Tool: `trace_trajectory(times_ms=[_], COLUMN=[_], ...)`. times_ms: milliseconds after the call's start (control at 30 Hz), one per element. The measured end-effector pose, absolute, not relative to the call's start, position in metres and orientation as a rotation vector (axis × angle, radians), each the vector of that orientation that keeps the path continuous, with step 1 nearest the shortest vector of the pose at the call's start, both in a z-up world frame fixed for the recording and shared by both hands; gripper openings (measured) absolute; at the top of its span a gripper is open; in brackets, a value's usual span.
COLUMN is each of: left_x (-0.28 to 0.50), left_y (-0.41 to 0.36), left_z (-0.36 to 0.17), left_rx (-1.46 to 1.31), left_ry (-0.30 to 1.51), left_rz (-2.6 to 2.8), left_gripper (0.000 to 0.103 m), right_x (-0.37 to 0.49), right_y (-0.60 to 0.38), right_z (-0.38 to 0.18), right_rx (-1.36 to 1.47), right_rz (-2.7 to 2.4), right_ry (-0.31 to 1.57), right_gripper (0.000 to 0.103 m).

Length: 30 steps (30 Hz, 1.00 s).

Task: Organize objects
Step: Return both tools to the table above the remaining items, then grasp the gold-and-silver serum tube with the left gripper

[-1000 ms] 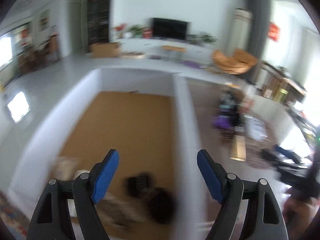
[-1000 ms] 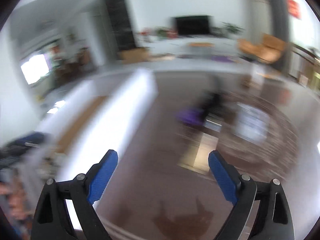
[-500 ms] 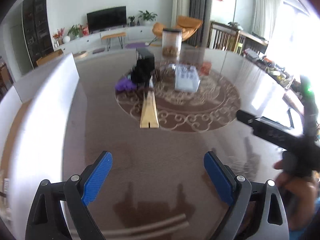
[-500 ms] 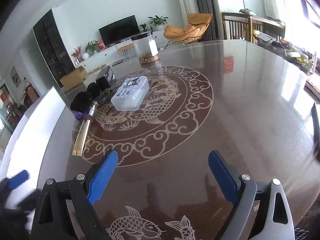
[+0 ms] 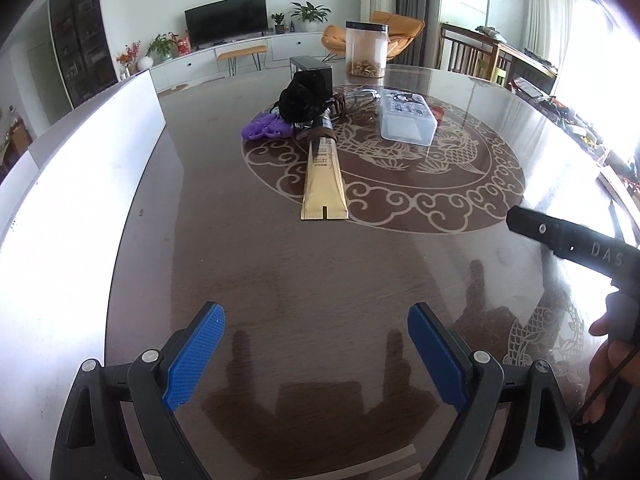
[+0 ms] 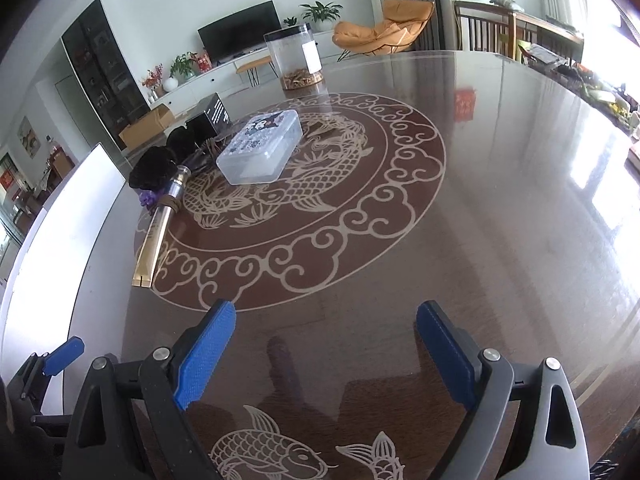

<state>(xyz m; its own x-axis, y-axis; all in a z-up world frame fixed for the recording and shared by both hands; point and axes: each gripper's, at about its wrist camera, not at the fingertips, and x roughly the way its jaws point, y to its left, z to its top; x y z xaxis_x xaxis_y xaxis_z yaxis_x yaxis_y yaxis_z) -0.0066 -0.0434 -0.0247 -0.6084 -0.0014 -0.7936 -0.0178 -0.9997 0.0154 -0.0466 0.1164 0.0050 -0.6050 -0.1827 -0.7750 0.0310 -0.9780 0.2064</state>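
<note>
A gold tube (image 5: 324, 178) (image 6: 154, 236) lies on the dark round table (image 5: 320, 280), its silver cap toward a black fluffy item (image 5: 298, 100) (image 6: 154, 168) and a purple item (image 5: 267, 128). Beside them sit a clear plastic box (image 5: 407, 117) (image 6: 260, 149), a black box (image 5: 316, 72) (image 6: 214, 116) and a clear jar (image 5: 366, 50) (image 6: 298, 60). My left gripper (image 5: 316, 344) hangs open over bare table, well short of the tube. My right gripper (image 6: 326, 344) is open too, nothing between its fingers. Part of the right gripper (image 5: 576, 244) shows at the left view's right edge.
A white bin wall (image 5: 80, 168) (image 6: 60, 216) runs along the table's left side. Beyond the table stand an orange chair (image 5: 394, 34), a wooden chair (image 5: 480, 52) and a TV unit (image 5: 226, 20). Clutter lies on the far right (image 6: 600, 88).
Both views swung right and down from the bin with its brown floor to the round table. The blur has gone and both grippers have come to hover low over the tabletop.
</note>
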Motion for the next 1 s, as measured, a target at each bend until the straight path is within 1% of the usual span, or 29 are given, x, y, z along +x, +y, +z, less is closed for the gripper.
trace_trajectory(times_ms=[167,233,367,467,600,733,800,833,867,933,1000], left_x=[-0.021,-0.034,-0.076,-0.113,-0.152,-0.174,-0.177,-0.175,-0.174,-0.166,-0.147], left_y=[-0.046,-0.047,-0.044,-0.045,-0.046,-0.045,-0.045,-0.044,-0.043,-0.04,-0.043], left_z=[-0.009,0.0,0.006,-0.004,-0.023,-0.038,-0.038,-0.035,-0.033,-0.031,-0.033], left_rx=[-1.374,-1.376,-1.456,-1.509,-1.557,-1.584,-1.523,-1.495,-1.47,-1.477,-1.472], left_ry=[-0.021,-0.05,-0.05,-0.093,-0.075,-0.041,-0.035,-0.025,-0.026,0.004,-0.06], left_rz=[2.812,2.812,2.793,2.792,2.803,2.783,2.802,2.815,2.813,2.834,2.844], left_gripper=[0.093,0.093,0.093,0.093,0.093,0.094,0.084,0.057,0.028,0.028,0.028], right_x=[-0.048,-0.048,-0.048,-0.049,-0.049,-0.049,-0.049,-0.05,-0.05,-0.05,-0.05], right_y=[0.113,0.112,0.111,0.109,0.109,0.108,0.107,0.106,0.106,0.104,0.104], right_z=[0.003,0.002,0.002,0.002,0.002,0.001,0.001,0.001,0.001,0.0,0.0], right_rx=[1.346,1.347,1.347,1.349,1.349,1.347,1.347,1.348,1.348,1.35,1.351], right_rz=[-2.698,-2.7,-2.699,-2.7,-2.699,-2.698,-2.696,-2.696,-2.696,-2.696,-2.696], right_ry=[-0.242,-0.236,-0.226,-0.212,-0.21,-0.214,-0.213,-0.209,-0.204,-0.193,-0.187], right_gripper=[0.093,0.093,0.095,0.095,0.095,0.096,0.097,0.098,0.098,0.099,0.099])
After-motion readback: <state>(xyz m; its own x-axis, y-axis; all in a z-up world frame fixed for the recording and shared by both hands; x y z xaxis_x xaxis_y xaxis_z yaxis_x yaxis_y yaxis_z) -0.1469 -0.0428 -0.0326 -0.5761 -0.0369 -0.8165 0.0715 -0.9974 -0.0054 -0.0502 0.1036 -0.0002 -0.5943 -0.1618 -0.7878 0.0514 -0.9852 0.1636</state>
